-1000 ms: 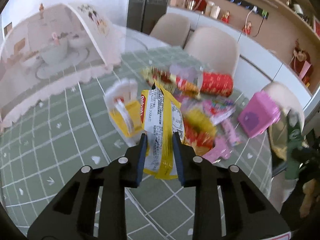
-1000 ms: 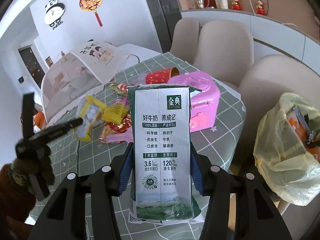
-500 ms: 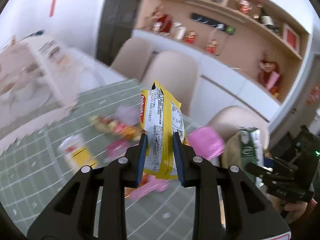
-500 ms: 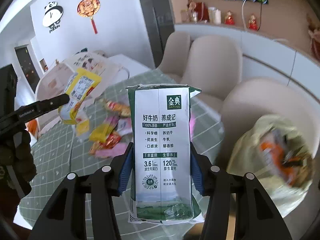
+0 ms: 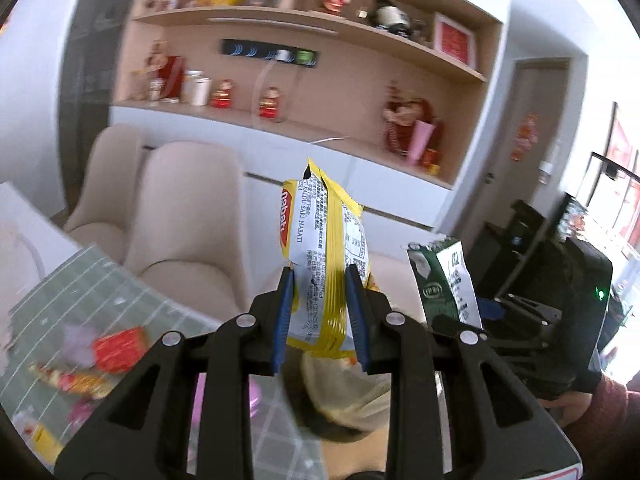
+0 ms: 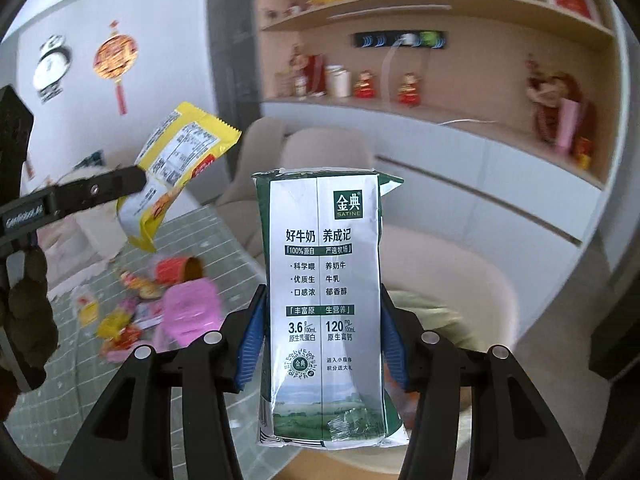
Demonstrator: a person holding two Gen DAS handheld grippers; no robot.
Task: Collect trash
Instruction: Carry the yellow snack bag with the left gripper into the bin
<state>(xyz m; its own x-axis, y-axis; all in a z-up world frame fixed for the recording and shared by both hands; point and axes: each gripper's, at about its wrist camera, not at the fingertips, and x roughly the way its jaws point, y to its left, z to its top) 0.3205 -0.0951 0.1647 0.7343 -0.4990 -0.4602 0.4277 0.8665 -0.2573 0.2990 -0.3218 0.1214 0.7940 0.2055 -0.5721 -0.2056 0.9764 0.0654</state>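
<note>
My left gripper (image 5: 320, 312) is shut on a yellow and white snack wrapper (image 5: 326, 264) and holds it in the air; the wrapper also shows in the right wrist view (image 6: 172, 172). My right gripper (image 6: 322, 344) is shut on a green and white milk carton (image 6: 324, 304), held upright; the carton also shows in the left wrist view (image 5: 448, 280). A yellowish trash bag (image 5: 344, 392) lies below the left fingers, partly hidden; it also shows behind the carton in the right wrist view (image 6: 436, 316).
The green checked table (image 6: 212, 232) holds a red cup (image 6: 176, 270), a pink box (image 6: 192, 312) and several loose wrappers (image 6: 120, 324). Beige chairs (image 5: 188, 216) stand beyond the table. A shelf with ornaments (image 5: 280, 96) lines the far wall.
Both grippers have risen and swung right, away from the table towards the chair with the bag. The wrapper and the carton stay gripped. The table trash has slid to the lower left.
</note>
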